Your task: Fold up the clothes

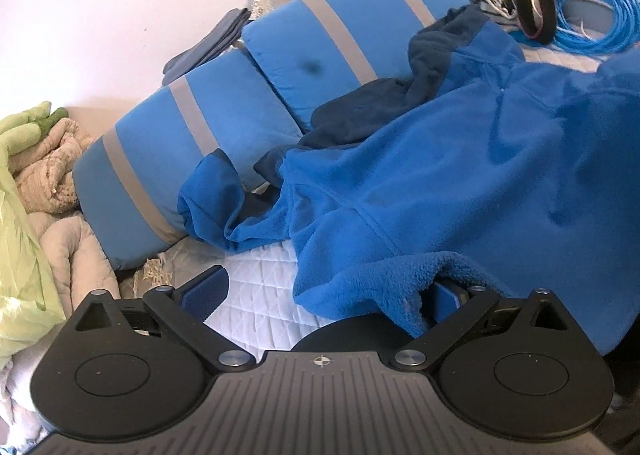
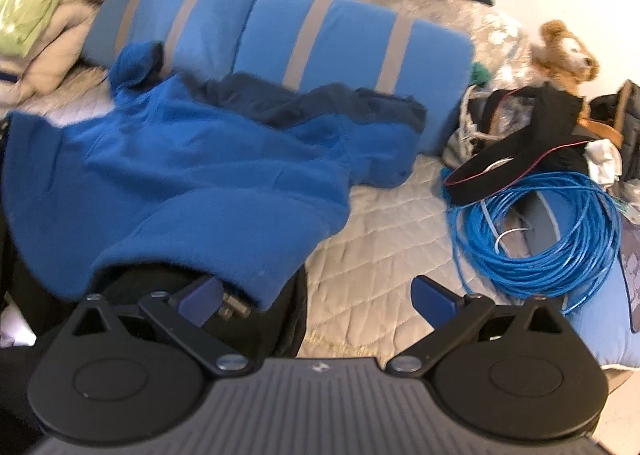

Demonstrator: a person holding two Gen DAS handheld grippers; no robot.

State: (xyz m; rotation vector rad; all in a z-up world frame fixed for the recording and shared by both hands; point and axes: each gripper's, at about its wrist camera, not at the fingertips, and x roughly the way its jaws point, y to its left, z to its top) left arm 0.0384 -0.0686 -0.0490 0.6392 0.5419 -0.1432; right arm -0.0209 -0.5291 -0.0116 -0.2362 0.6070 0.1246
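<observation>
A bright blue fleece top (image 1: 460, 183) with a dark navy collar lies spread on the quilted bed, its hem toward me. My left gripper (image 1: 324, 291) stands open at that hem; fleece drapes over its right pad (image 1: 446, 297), while the left pad (image 1: 206, 289) is bare over the white quilt. In the right wrist view the same fleece (image 2: 192, 183) fills the left half. My right gripper (image 2: 316, 299) is open too, its left pad (image 2: 200, 301) tucked under the hem and its right pad (image 2: 434, 301) over bare quilt.
Two blue pillows with grey stripes (image 1: 224, 127) lie behind the fleece. Beige and green bedding (image 1: 36, 191) is piled at the left. A coil of blue cable (image 2: 536, 231), black straps (image 2: 520, 151) and a teddy bear (image 2: 568, 55) clutter the right side. Quilt (image 2: 384, 255) shows between fleece and cable.
</observation>
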